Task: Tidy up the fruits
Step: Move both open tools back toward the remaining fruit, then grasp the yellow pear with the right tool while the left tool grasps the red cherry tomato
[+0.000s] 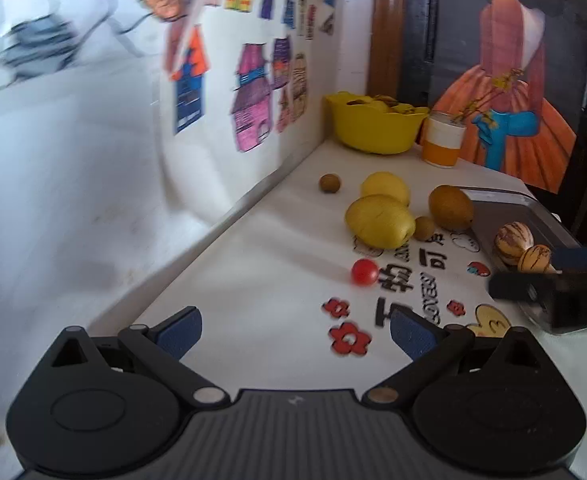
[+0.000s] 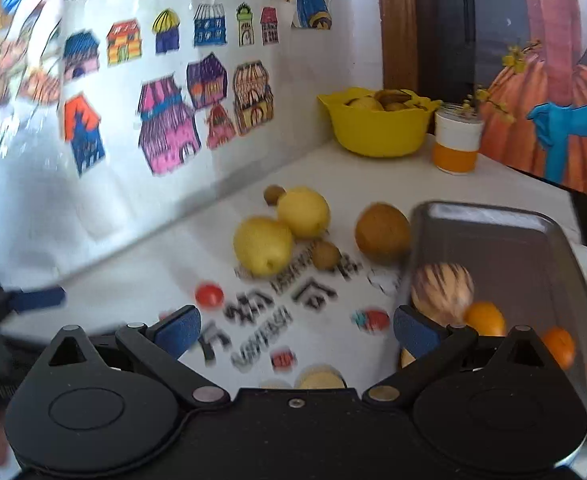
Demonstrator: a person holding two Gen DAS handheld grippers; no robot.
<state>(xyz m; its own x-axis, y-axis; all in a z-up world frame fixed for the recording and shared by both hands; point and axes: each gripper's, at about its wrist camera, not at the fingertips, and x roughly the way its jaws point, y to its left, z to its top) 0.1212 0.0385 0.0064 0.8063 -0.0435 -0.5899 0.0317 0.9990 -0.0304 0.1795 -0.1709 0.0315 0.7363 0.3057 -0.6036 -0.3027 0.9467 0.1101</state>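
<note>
Loose fruit lies on the white table: two yellow pears (image 1: 379,220) (image 2: 263,245), a brown kiwi (image 1: 450,207) (image 2: 382,233), two small brown longans (image 1: 329,183) (image 2: 325,255) and a red cherry tomato (image 1: 364,271) (image 2: 209,295). A metal tray (image 1: 505,210) (image 2: 513,240) on the right holds striped melons (image 1: 513,242) (image 2: 441,292) and small oranges (image 2: 485,318). My left gripper (image 1: 295,332) is open and empty, short of the tomato. My right gripper (image 2: 295,330) is open and empty at the tray's left edge; it also shows in the left wrist view (image 1: 549,284).
A yellow bowl (image 1: 373,128) (image 2: 377,130) with fruit and a white-and-orange cup (image 1: 443,140) (image 2: 456,144) stand at the back. A wall with house drawings (image 2: 165,128) runs along the left. A painted picture (image 1: 505,80) stands behind.
</note>
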